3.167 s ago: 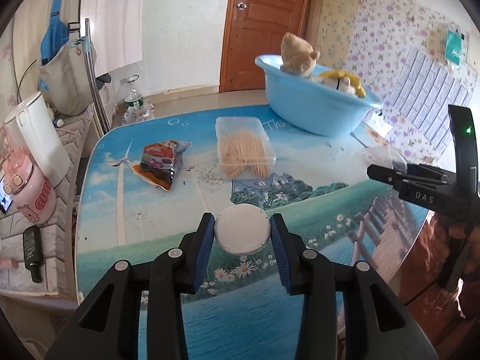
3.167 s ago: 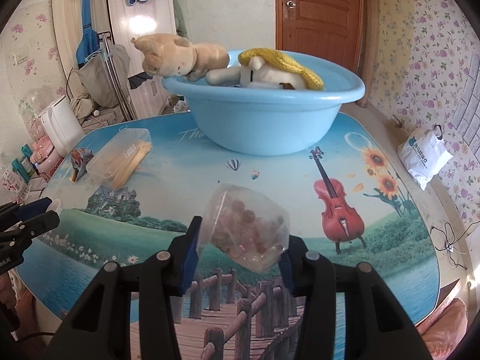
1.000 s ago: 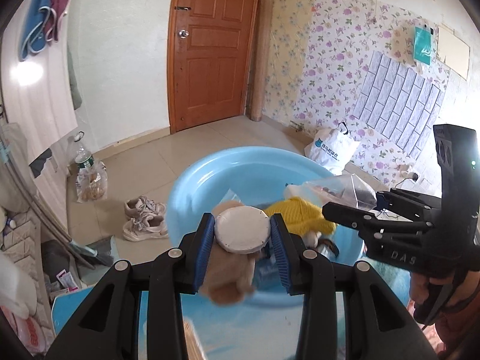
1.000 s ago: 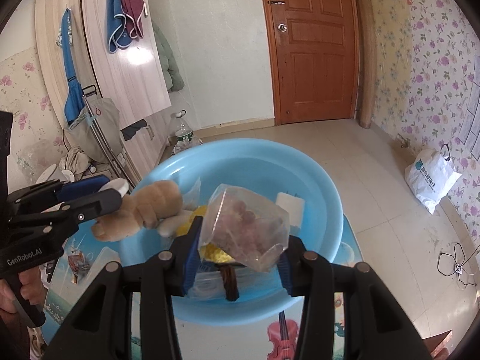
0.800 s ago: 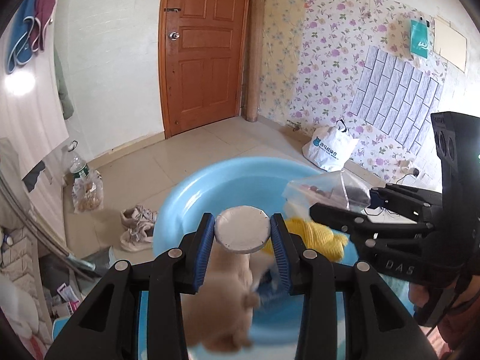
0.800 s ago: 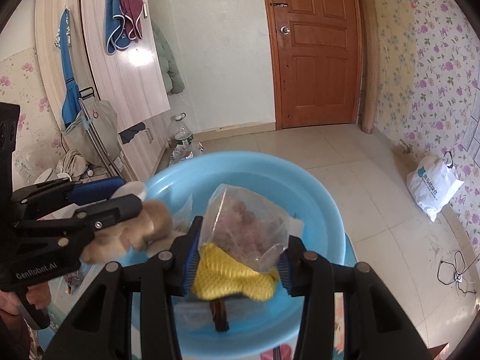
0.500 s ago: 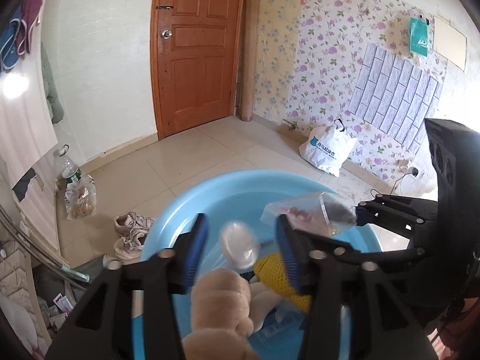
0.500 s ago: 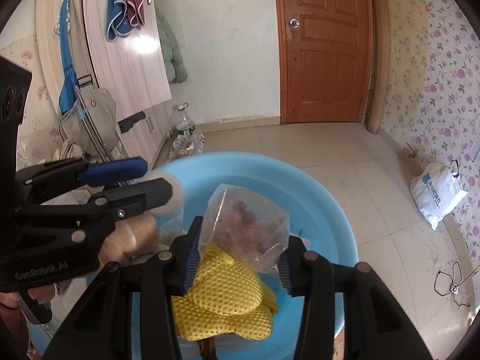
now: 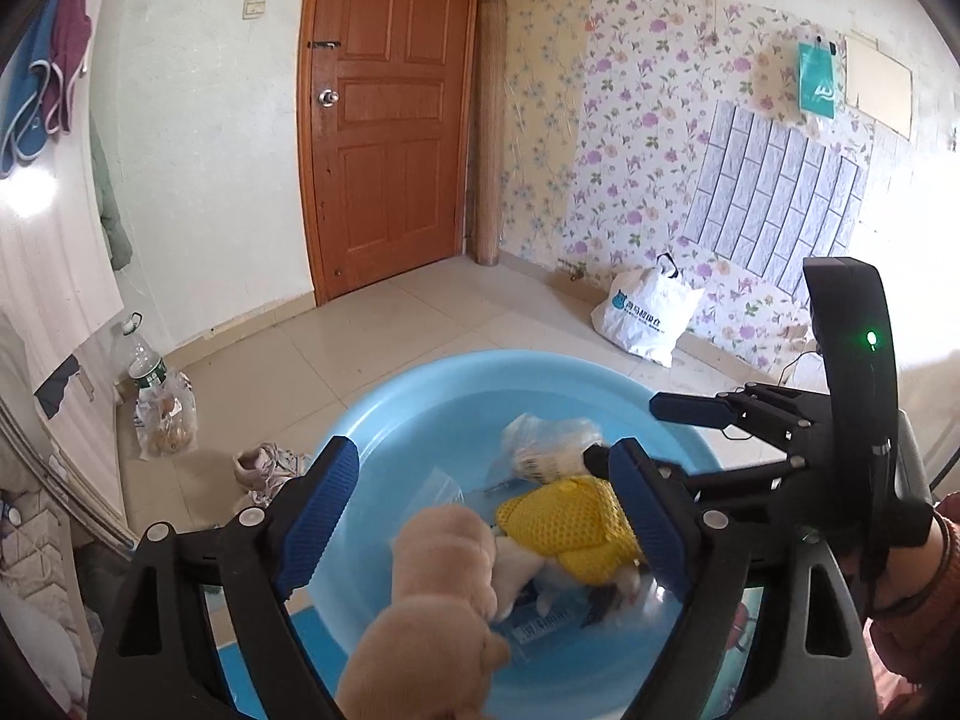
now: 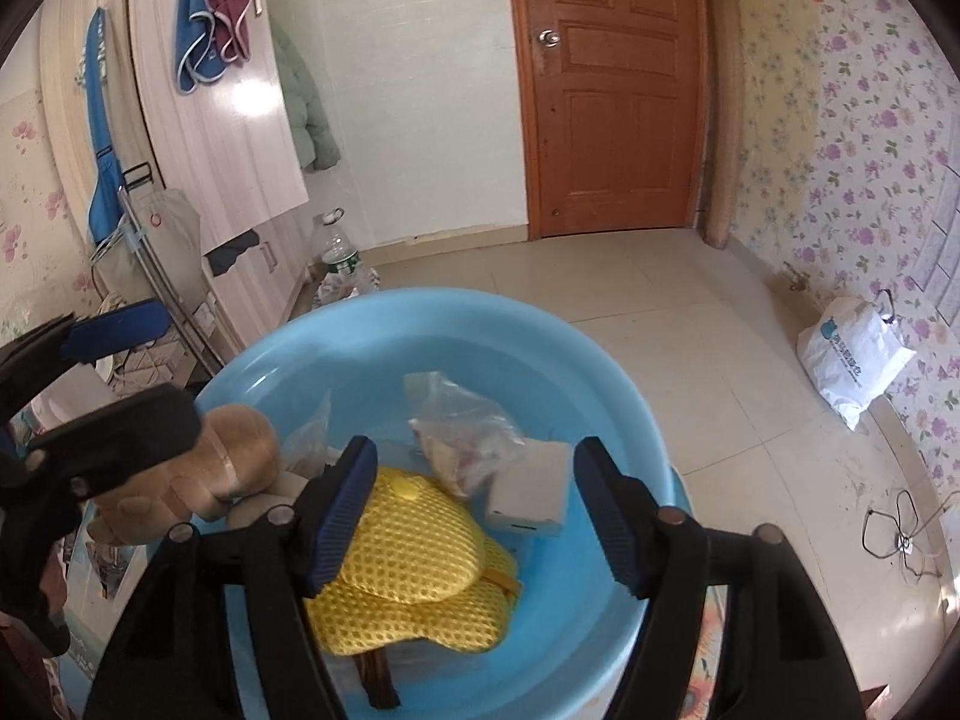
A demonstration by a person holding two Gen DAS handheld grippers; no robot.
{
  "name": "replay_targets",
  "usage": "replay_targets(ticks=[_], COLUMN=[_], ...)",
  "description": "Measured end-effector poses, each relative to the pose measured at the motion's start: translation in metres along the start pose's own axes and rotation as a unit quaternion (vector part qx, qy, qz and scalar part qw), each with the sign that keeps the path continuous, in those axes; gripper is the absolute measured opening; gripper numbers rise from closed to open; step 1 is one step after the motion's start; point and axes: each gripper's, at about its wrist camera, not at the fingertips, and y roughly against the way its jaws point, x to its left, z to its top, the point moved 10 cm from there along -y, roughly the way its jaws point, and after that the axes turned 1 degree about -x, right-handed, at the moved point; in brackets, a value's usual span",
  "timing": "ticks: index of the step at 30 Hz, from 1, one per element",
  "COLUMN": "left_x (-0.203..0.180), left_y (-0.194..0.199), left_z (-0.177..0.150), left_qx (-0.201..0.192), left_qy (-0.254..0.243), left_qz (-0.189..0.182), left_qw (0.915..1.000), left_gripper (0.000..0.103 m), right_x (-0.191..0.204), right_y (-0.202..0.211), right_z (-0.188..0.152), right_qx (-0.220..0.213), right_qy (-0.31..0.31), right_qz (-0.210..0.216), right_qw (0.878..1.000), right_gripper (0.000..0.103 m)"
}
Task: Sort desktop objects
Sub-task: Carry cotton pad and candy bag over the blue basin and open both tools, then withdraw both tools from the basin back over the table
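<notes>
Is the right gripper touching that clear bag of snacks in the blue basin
Apart. In the right wrist view the right gripper has just been opening; the bag lies in the basin beyond its blue pads, clear of both.

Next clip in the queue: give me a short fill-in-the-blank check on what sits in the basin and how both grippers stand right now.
1. The clear bag of reddish pieces lies inside the ____ basin.
2. The left gripper, jaws just opening, holds ____.
3. The mesh item beside the plush toy is ____ in colour.
4. The right gripper has its jaws ____.

Missing words: blue; nothing; yellow; open
</notes>
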Motion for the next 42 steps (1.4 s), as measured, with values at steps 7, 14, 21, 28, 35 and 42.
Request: replay_targets(ticks=[7,14,21,28,35,42], left_x=[0.009,0.020,0.026,0.038,0.064,0.087], left_y=[0.031,0.069,0.102,0.121,0.131,0.138], left_z=[-0.017,-0.051,-0.086,-0.122,-0.160,-0.203], left_qx=[0.003,0.013,0.021,0.034,0.049,0.074], left_qy=[0.021,0.039,0.041,0.044,0.085,0.114], left_qz=[0.020,0.048,0.057,0.067,0.073,0.085], left_qw=[0.9996,0.9980,0.9973,0.9962,0.9925,0.9870], left_gripper=[0.088,0.094,0.094,0.094,0.094,0.094], right_x=[0.008,0.027,0.055,0.080,0.126,0.159], right_y=[0.018,0.043,0.065,0.073,0.079,0.075], right_z=[-0.017,-0.036,-0.049,-0.062,-0.083,-0.098], right_qx=[0.015,0.013,0.011,0.015,0.024,0.043], right_qy=[-0.005,0.002,0.023,0.021,0.057,0.080], right_qz=[-0.008,-0.004,0.002,0.006,0.038,0.067], right_qw=[1.000,1.000,1.000,1.000,0.997,0.994], right_gripper=[0.068,0.068,0.068,0.068,0.068,0.068])
